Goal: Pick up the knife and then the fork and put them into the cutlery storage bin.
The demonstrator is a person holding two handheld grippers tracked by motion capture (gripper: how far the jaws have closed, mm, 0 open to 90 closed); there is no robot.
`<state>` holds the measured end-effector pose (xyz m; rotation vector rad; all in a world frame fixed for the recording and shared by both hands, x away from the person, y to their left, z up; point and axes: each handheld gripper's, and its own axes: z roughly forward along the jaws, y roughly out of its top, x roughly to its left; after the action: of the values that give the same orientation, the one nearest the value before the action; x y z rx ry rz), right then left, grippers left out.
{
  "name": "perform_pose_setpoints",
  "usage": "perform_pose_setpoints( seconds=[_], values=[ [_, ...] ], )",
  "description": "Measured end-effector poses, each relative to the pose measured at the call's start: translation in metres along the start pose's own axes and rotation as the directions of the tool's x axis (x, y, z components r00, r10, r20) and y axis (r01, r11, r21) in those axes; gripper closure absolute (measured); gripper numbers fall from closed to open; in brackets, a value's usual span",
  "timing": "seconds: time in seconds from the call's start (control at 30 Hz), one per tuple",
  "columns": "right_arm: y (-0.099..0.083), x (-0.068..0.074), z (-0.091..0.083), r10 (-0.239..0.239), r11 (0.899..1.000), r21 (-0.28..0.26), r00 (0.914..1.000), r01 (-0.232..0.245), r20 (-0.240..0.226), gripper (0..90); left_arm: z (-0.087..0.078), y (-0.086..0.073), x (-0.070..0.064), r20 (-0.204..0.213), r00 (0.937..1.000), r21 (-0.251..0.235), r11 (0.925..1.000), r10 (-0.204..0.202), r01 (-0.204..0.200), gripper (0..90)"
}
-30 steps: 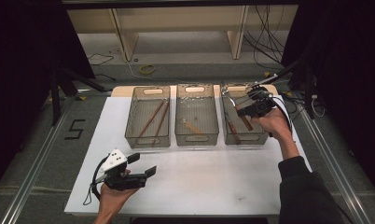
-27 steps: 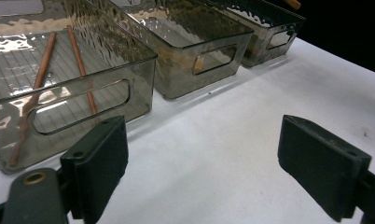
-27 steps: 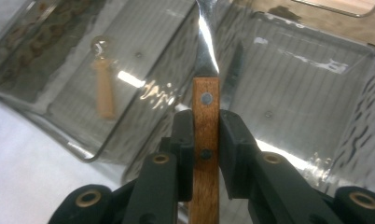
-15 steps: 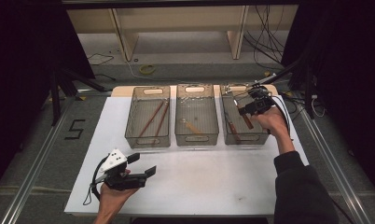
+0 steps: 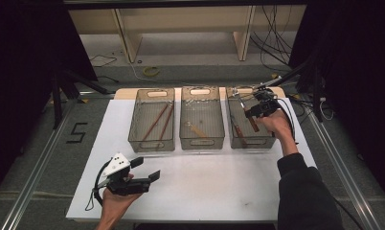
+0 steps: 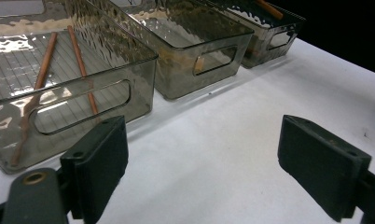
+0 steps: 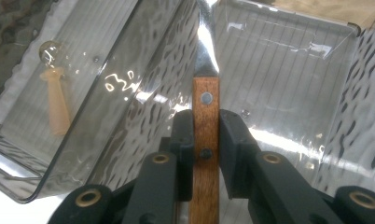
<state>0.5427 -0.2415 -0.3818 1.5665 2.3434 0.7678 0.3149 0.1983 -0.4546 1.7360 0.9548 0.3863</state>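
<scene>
The right gripper (image 7: 205,140) clamps a knife (image 7: 205,112) over the right-hand bin (image 5: 231,125). Lower it gently. The left gripper's (image 6: 202,163) fingers gape, empty.

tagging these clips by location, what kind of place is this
Probably a lab or data-recording workstation rather than a home kitchen: a white table with three clear bins of cutlery, loose cables on the floor behind, and a "5" floor marking.

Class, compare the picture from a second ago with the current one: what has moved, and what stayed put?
The right hand-held gripper, shut on the wooden-handled knife, moved slightly farther from the person over the right bin. The left hand-held gripper stayed open in place. The chopsticks lie unmoved.
</scene>
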Motion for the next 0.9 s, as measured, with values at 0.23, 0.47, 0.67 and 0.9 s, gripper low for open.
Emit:
perform_pose_setpoints(
  seconds=[0.23, 0.47, 0.67, 0.9],
  values=[
    [-0.002, -0.001, 0.006, 0.009, 1.000, 0.003, 0.9999, -0.009, 0.014, 77.6, 0.000, 0.000, 0.000, 0.000, 1.0000, 0.001, 1.0000, 0.001, -0.001, 15.6],
    [-0.006, -0.001, 0.015, 0.021, 0.999, 0.024, 0.9995, -0.021, 0.023, 77.6, 0.000, 0.000, 0.000, 0.001, 1.0000, 0.000, 1.0000, 0.001, -0.001, 15.6],
    [-0.011, -0.003, 0.020, 0.033, 0.998, 0.044, 0.9990, -0.034, 0.032, 77.5, 0.000, 0.000, 0.000, 0.001, 1.0000, 0.001, 1.0000, 0.001, -0.001, 15.6],
    [-0.014, -0.003, 0.024, 0.038, 0.998, 0.054, 0.9986, -0.040, 0.036, 77.4, 0.000, 0.000, 0.000, 0.000, 1.0000, 0.001, 1.0000, 0.001, -0.001, 15.6]
  ],
)
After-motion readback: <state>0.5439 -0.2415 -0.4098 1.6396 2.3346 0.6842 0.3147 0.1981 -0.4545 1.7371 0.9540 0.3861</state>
